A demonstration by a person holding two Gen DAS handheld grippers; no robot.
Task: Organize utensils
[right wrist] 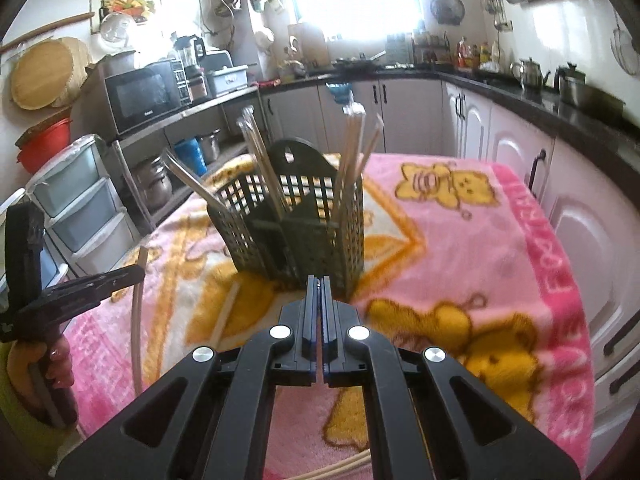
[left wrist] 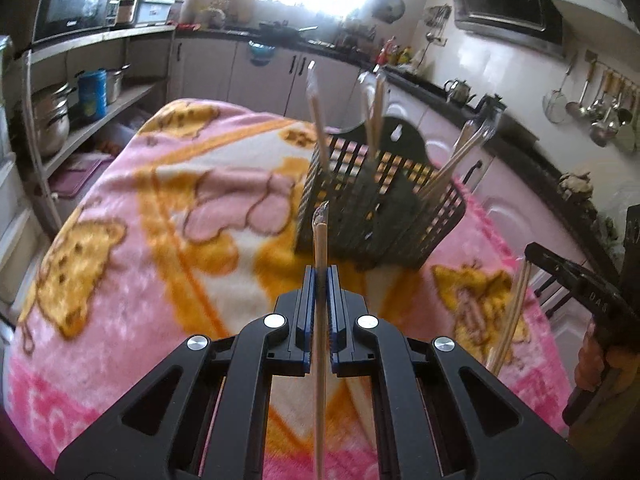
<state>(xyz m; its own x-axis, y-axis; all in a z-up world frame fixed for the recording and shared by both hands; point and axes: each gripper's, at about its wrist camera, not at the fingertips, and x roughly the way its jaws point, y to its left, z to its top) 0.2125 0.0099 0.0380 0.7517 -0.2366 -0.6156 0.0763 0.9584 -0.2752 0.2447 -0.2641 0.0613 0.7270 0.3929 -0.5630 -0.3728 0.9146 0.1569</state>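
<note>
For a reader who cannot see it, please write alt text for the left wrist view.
The left gripper is shut on a chopstick, pointing toward a dark slatted basket holding more chopsticks on a pink blanket.

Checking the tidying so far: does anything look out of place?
Yes. One chopstick lies loose on the blanket beside the basket, while the others stand inside it.

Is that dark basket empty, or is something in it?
Not empty. The utensil basket stands upright on the blanket with several chopsticks sticking out.
</note>
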